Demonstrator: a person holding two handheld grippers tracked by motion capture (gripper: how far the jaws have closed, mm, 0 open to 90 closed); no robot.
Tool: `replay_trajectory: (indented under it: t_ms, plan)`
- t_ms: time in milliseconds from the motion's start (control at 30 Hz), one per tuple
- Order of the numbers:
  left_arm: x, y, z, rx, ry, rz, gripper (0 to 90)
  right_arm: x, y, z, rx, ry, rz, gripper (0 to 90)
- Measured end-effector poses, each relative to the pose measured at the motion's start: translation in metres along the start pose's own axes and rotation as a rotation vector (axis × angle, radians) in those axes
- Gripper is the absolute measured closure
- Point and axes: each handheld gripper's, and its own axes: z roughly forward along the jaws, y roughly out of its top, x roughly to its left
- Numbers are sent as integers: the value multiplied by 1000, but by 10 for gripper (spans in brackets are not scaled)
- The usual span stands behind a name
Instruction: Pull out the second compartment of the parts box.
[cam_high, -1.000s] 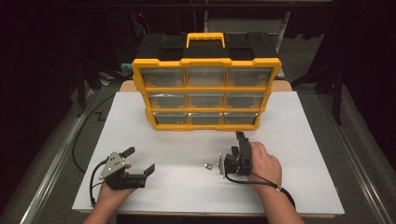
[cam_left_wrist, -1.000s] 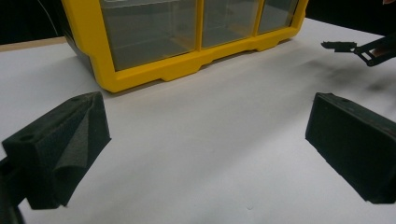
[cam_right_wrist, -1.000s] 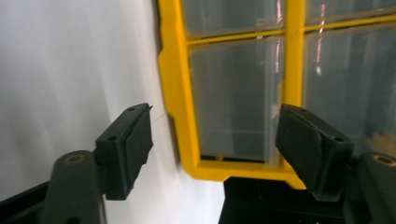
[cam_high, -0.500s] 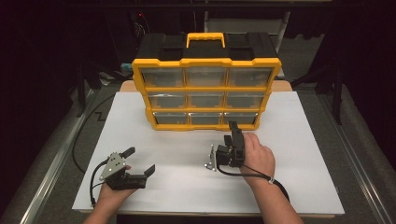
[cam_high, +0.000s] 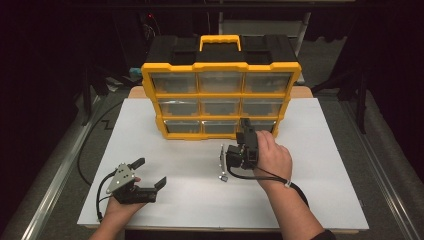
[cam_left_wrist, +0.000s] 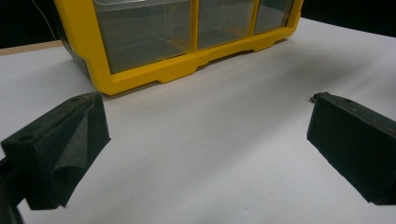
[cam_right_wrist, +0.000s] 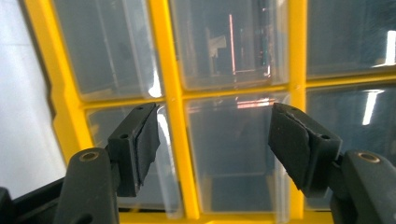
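High view is showing the right hand-held gripper (cam_high: 245, 131) nosing up to the bottom row of the yellow drawer cabinet (cam_high: 220, 67), which is standing at the far middle of the white worktop (cam_high: 320, 150). Its jaws have just been closing a little and are sitting part open, with nothing between them yet. In the right gripper view the two pads are framing a clear drawer (cam_right_wrist: 233, 154) and the yellow upright beside it, so the step in hand looks like a reach for a drawer front, judging by that aim.

To do it well, the jaws are wanting to be squared on the drawer's own lip rather than straddling the yellow frame; a pinch on the frame will pull nothing. A slow, straight draw toward the person should be keeping the drawer from jamming or tipping the cabinet forward.

The right hand (cam_high: 272, 157) is holding its tool raised off the worktop, wrist cocked, jaws pointing away at the cabinet. The left hand-held gripper (cam_high: 150, 172) is resting low at the near left, jaws wide apart and empty, well clear of the cabinet.
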Motion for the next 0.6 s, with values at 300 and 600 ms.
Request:
replay_trajectory:
  t_ms: [300,600]
  plan:
    - [-1,0,0,-2,-6,2,4,-16,11,3,-7,-25,-6,380]
    - [-1,0,0,-2,-9,4,3,-34,24,7,-26,-65,-10,437]
